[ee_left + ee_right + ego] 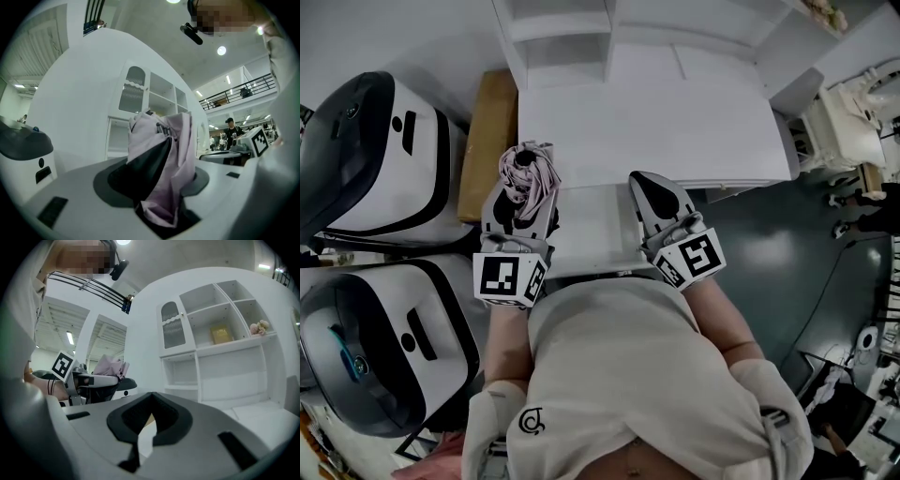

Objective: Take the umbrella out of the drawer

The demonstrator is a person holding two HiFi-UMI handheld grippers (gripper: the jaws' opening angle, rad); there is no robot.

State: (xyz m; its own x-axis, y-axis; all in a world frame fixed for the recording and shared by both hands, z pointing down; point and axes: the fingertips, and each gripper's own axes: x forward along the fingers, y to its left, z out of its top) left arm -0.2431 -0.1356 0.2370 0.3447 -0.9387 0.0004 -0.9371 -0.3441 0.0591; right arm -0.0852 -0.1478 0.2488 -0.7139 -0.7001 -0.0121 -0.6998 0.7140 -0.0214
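Note:
A folded pale pink umbrella [528, 173] stands upright between the jaws of my left gripper [523, 190], which is shut on it. In the left gripper view the umbrella's pink cloth [168, 154] fills the gap between the dark pads. The right gripper view shows the umbrella [108, 365] off to its left, held level in the air. My right gripper [658, 194] is beside it, shut, with nothing between its pads [151, 401]. Both grippers hang over a white pulled-out drawer [591, 239] at the front of the white cabinet [656, 122].
Two white-and-black machines [375, 159] [375, 347] stand close on the left. A brown box [487, 141] lies beside the cabinet. A white shelf unit [220, 333] rises ahead, holding a yellow box [221, 333] and a plush toy [259, 327]. Dark floor [769, 262] lies right.

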